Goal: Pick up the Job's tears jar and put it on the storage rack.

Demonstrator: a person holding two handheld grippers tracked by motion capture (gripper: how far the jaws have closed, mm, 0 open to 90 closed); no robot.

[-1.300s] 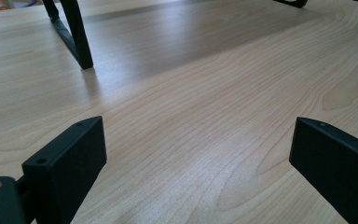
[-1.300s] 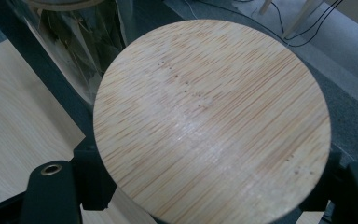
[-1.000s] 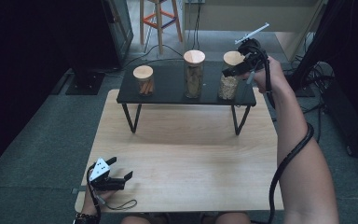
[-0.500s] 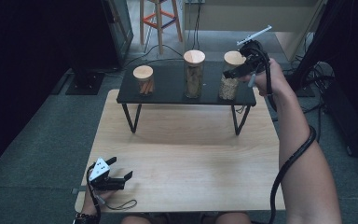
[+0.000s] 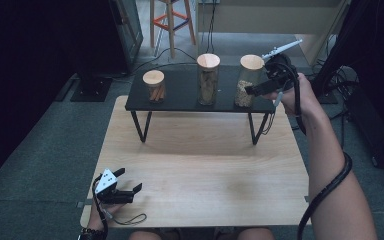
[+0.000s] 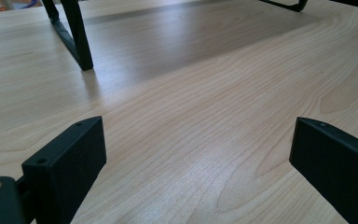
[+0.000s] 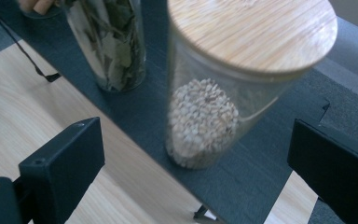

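While near jar (image 7: 214, 107), right claw (image 7: 196, 154) (wide, empty)

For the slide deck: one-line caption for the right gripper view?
Open right tongs approach a wooden-lidded glass jar of pale grains on the black shelf.

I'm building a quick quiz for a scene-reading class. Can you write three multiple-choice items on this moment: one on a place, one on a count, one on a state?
1. Where does the jar of pale grains stand?
A. on the wooden table
B. on the black shelf, at its right end
C. on the floor

2. How many lidded jars stand on the shelf?
A. two
B. three
C. five

3. How are the right gripper's jaws?
A. apart, with the jar ahead between them, untouched
B. clamped on the lid
C. shut on nothing

Answers: 1 B, the high view shows it rightmost on the shelf. 2 B, the cinnamon jar, the leaf jar and the grain jar. 3 A, the right gripper view shows clear gaps on both sides of the glass.
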